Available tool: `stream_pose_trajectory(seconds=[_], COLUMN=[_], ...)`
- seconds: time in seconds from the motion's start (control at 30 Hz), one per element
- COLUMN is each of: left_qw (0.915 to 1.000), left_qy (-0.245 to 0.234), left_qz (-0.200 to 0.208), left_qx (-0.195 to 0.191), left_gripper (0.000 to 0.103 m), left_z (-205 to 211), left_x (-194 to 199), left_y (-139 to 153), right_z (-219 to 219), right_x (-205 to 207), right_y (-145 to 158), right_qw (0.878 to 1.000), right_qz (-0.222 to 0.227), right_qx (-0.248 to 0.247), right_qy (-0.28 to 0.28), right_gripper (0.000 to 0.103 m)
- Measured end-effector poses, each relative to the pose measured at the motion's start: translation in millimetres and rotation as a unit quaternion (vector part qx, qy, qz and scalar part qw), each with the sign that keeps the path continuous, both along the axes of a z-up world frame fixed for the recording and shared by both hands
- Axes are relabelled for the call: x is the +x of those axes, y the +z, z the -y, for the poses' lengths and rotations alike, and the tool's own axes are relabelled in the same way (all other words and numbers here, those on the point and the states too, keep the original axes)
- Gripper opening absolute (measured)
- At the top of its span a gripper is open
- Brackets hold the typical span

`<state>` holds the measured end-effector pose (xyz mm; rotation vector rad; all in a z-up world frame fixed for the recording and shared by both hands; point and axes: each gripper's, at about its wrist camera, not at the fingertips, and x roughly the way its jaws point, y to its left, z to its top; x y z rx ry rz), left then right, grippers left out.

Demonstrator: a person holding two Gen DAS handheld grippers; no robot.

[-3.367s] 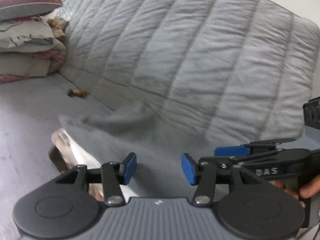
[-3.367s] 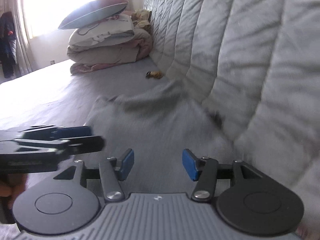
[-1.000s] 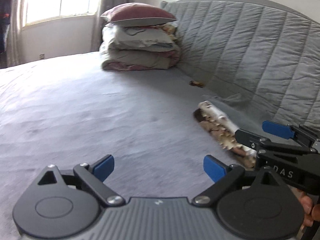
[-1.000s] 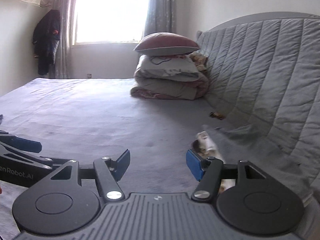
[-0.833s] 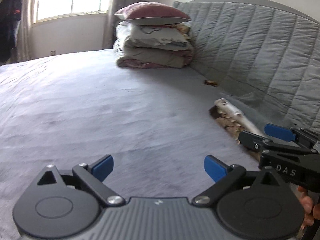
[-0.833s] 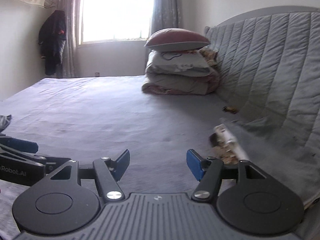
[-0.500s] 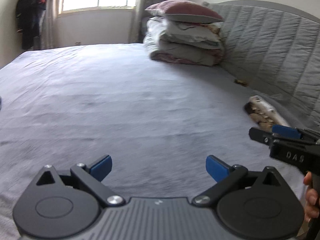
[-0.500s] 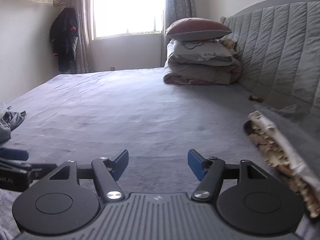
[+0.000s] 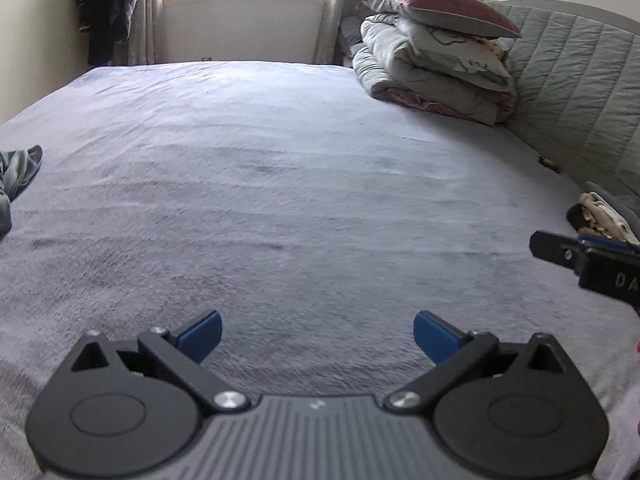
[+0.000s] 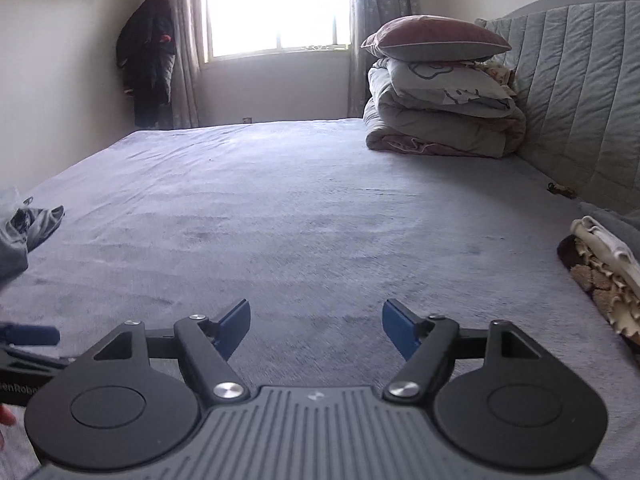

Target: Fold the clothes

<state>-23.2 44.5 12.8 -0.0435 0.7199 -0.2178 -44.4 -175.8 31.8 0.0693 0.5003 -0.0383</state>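
Clothes: crumpled grey garment (image 9: 16, 176) at frame left; our left claw (image 9: 316, 338) and right claw (image 10: 316, 326) tilt downward, jaws just widening, empty, over plush bed (image 9: 280, 184).

Both wrist views face low across bed (image 9: 280, 184).

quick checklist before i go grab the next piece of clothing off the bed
1. Left gripper empty, jaws wide, just been opening: ok.
2. Right gripper empty, jaws apart, just been opening: ok.
3. Next garment found: crumpled grey garment at the left edge of the purple-grey bed cover: ok, but only partly in view.
4. Garment within either gripper's fingers: not ok, both hang over bare cover.
5. Finished stack out of the way: folded brown-and-cream patterned garment lies at the right by the grey quilted headboard: ok.
6. Which edge of the grey garment to grasp: cannot tell.
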Motion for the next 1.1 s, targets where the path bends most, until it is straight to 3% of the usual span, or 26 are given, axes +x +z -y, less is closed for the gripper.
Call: stream_pose_trajectory(seconds=[0.27,0.37,0.53,1.1], left_qw=[0.9997,0.9994,0.9992,0.9960], left_qy=[0.021,0.030,0.037,0.067], left_qz=[-0.006,-0.016,-0.011,0.040], left_qx=[-0.003,-0.002,0.009,0.042], left_gripper=[0.103,0.103,0.103,0.103], left_z=[-19,-24,-27,-32], left_x=[26,36,47,62], left_y=[-16,-26,-41,-74], right_z=[-15,-23,-36,-41], right_x=[34,45,60,74], right_y=[-19,-32,-54,-97], right_qw=[1.000,0.999,0.999,0.999], right_qz=[-0.016,-0.033,-0.053,-0.049], right_qx=[0.004,0.005,-0.007,-0.006], right_qy=[-0.011,-0.012,-0.006,-0.018], right_gripper=[0.090,0.103,0.103,0.103])
